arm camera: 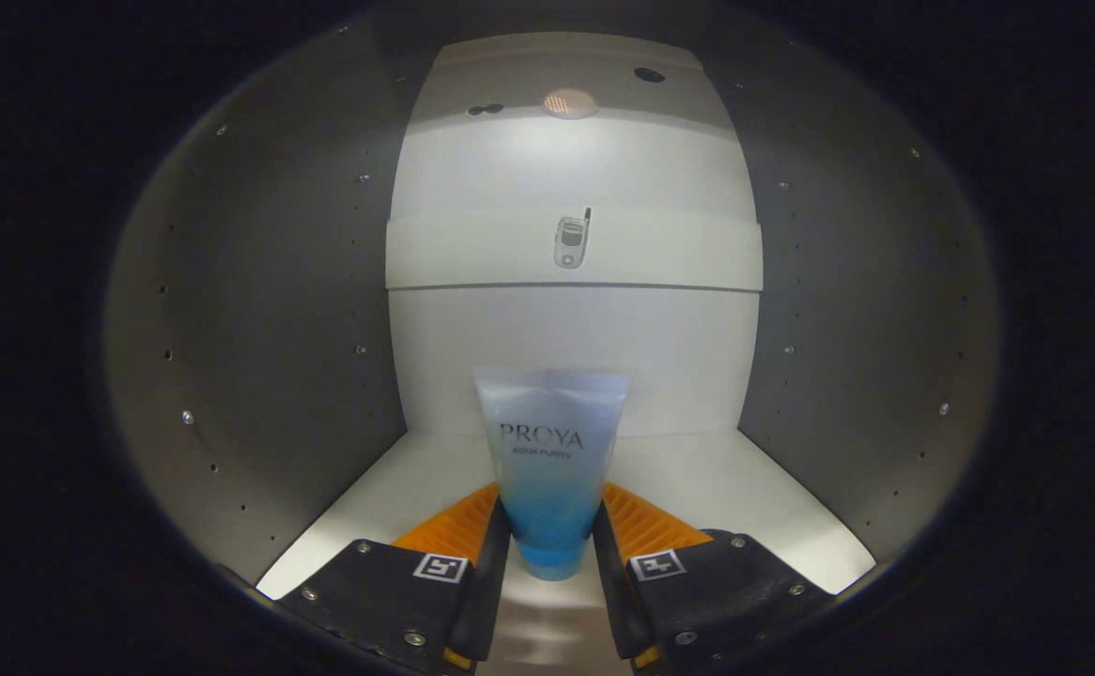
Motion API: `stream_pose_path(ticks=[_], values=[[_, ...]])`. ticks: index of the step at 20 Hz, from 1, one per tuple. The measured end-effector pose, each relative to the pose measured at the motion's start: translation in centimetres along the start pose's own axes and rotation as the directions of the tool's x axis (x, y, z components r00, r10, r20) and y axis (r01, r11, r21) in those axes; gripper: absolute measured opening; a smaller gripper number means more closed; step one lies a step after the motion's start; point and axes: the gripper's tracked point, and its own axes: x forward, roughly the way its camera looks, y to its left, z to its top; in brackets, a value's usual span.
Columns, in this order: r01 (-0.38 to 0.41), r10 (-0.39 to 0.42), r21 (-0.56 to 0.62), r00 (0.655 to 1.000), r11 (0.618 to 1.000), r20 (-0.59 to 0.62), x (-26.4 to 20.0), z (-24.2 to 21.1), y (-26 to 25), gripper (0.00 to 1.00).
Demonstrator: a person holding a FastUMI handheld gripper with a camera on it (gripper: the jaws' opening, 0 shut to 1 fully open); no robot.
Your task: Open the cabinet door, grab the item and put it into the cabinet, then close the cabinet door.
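Note:
I am inside the white cabinet (566,338), looking at its back wall. A translucent blue tube (552,469) stands cap-down and upright between my fingers, its wide crimped end up. My gripper (552,535) is shut on the tube, both fingers pressing its lower part near the cap. The cap sits at or just above the cabinet floor (754,507); I cannot tell whether it touches. The cabinet door is out of sight.
Grey side walls (266,357) with rows of small holes close in left and right. A shelf edge (574,282) crosses the back wall above the tube. A small phone sticker (571,241) is on the back panel. A round light (568,103) glows in the ceiling.

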Motion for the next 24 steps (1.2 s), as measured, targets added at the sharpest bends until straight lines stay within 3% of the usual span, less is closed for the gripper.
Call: stream_pose_path(ticks=[5, 6, 9, 10, 18, 24], values=[[0.029, -0.028, 0.051, 1.0, 0.998, -0.014, -0.1, -0.4, -0.6, 0.55], [0.023, -0.021, 0.073, 1.0, 0.997, -0.019, -0.4, -0.4, -0.5, 0.66], [-0.016, 0.016, 0.137, 1.0, 0.991, 0.0, -1.0, 0.0, 0.2, 0.79], [-0.008, 0.007, 0.13, 1.0, 0.991, 0.013, -1.0, 0.2, -0.1, 0.9], [-0.013, 0.005, 0.096, 0.996, 0.995, 0.086, -4.8, 2.5, 0.1, 0.94], [-0.05, 0.038, 0.065, 0.984, 0.997, 0.175, -12.3, 4.6, 1.3, 0.94]])
